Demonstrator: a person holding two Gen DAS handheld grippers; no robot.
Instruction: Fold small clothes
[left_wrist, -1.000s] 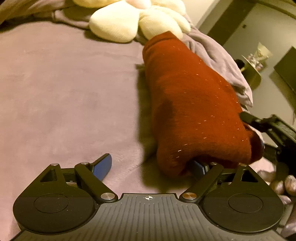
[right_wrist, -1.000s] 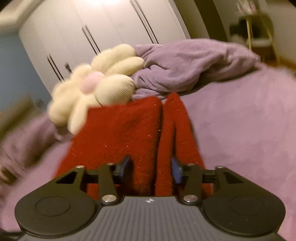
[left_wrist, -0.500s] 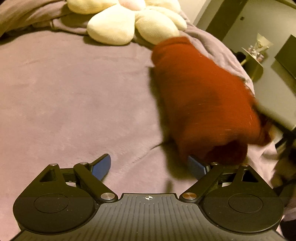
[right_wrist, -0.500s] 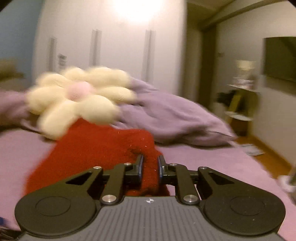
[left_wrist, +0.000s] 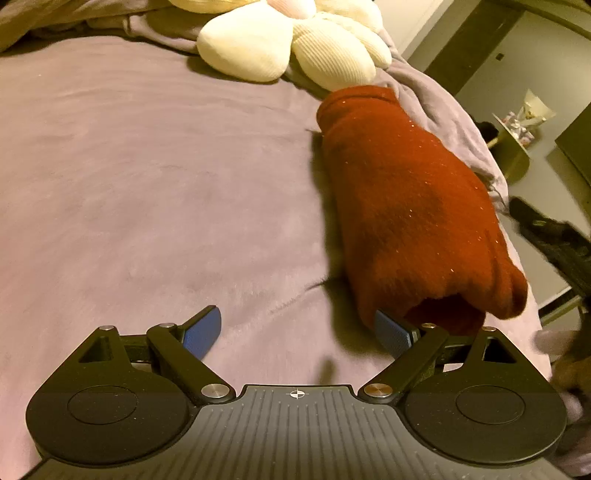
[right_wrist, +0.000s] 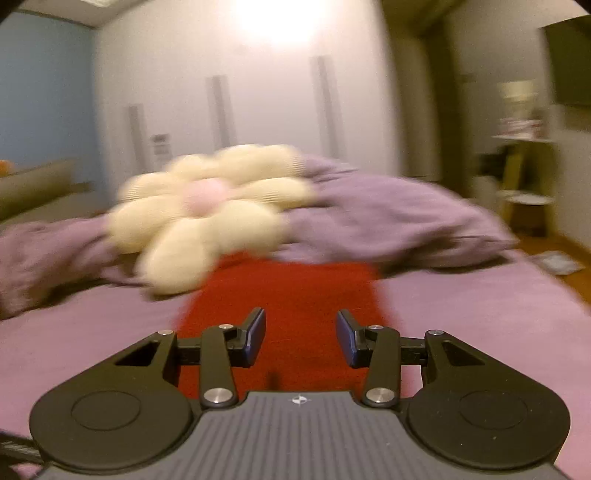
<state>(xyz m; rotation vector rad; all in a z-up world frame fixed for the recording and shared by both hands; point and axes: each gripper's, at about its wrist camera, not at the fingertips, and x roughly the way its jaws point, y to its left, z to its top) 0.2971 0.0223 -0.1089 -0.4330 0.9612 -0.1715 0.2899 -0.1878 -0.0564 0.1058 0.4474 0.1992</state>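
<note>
A: Nearest in the left wrist view, what are the tongs doing?

B: The left gripper (left_wrist: 297, 334) stands spread wide over the purple bedspread (left_wrist: 147, 177), pinching nothing; its right pad sits just at the near end of the red knit garment (left_wrist: 410, 206).

A: And the other?

B: The right gripper (right_wrist: 300, 338) is opening, nothing between its pads, with the garment (right_wrist: 291, 291) below and beyond them.

A: Where does the garment lie?

B: Right of centre in the left view, folded into a thick bundle that runs up toward the flower cushion (left_wrist: 291, 48) at the top.

A: How will it handle?

B: Soft, light and floppy, I judge. Pinch through all layers at a folded edge, or the fold slips open.
</note>
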